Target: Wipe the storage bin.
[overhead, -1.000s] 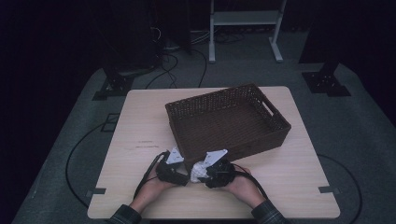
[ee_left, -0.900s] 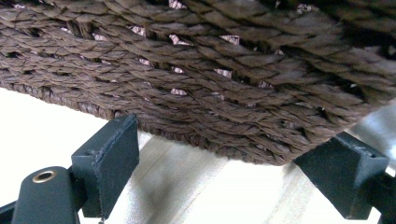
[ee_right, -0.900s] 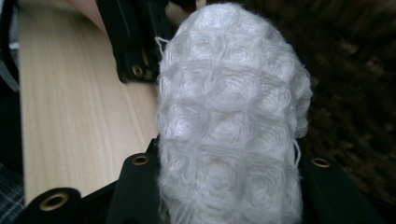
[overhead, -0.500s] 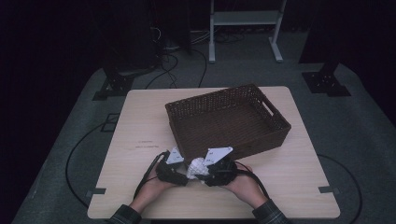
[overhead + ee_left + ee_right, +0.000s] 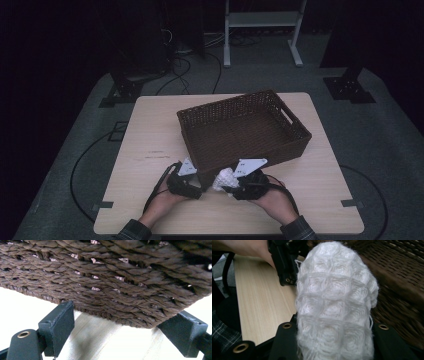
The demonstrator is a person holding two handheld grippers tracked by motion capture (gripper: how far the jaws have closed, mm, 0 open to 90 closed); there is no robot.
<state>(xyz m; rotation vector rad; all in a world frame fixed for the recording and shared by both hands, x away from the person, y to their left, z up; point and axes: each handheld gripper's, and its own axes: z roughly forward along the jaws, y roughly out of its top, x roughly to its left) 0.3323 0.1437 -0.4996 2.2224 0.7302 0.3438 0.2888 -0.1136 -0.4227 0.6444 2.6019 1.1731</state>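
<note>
Wood desk: pale wooden desk (image 5: pixel 150 150) carries everything, under dim light.
Basket: dark brown woven wicker basket (image 5: pixel 280 142), rectangular with handle cut-outs, sits on the far half of the desk; its near corner stands between my two hands.
White bundle: knitted white waffle-textured cloth, rolled into a soft lump (image 5: pixel 334 305), is off the desk, just outside the basket's near wall.
Right claw: my right claw (image 5: pixel 231 181) is clamped on the white bundle, pads hidden by the knit.
Left claw: my left claw (image 5: pixel 125 337) has its jaws apart with the basket's bottom corner between them; nothing is gripped, the pads stand clear of the weave.
Step in hand: I judge it to be carrying the bundle over the rim into the basket.
Doing it well: lift until the cloth clears the rim, keep the squeeze steady so the soft roll does not slip, release only over the basket floor; the left claw can steady the corner.
</note>
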